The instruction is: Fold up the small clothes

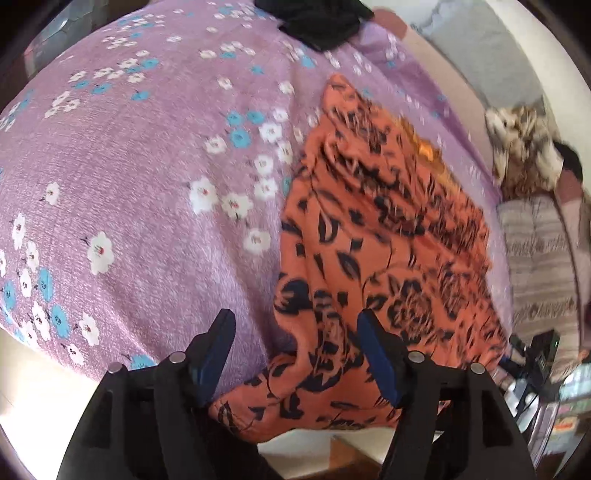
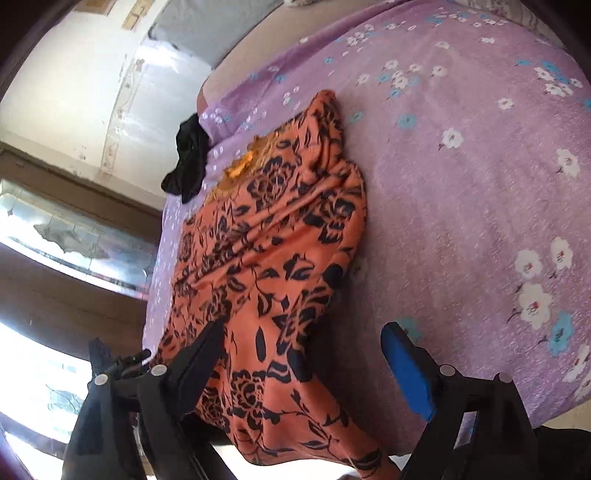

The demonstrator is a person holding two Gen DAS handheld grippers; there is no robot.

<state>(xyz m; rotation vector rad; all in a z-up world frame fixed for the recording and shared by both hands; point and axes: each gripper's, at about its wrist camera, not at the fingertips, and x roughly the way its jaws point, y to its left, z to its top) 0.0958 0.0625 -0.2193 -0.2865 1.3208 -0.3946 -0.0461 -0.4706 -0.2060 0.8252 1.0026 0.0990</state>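
Left gripper (image 1: 295, 328) seen spread wide, nothing pinched; near hem of orange floral garment (image 1: 376, 258) framed between fingers, contact not discernible. Right gripper (image 2: 303, 332) likewise spread wide, garment's near edge lying between fingers, nothing clamped. Garment laid lengthwise, rumpled, on purple flowered bedsheet (image 1: 140, 177). Black cloth (image 1: 317, 22) bunched at far edge.

No readable text, labels, brands or numbers in either view.
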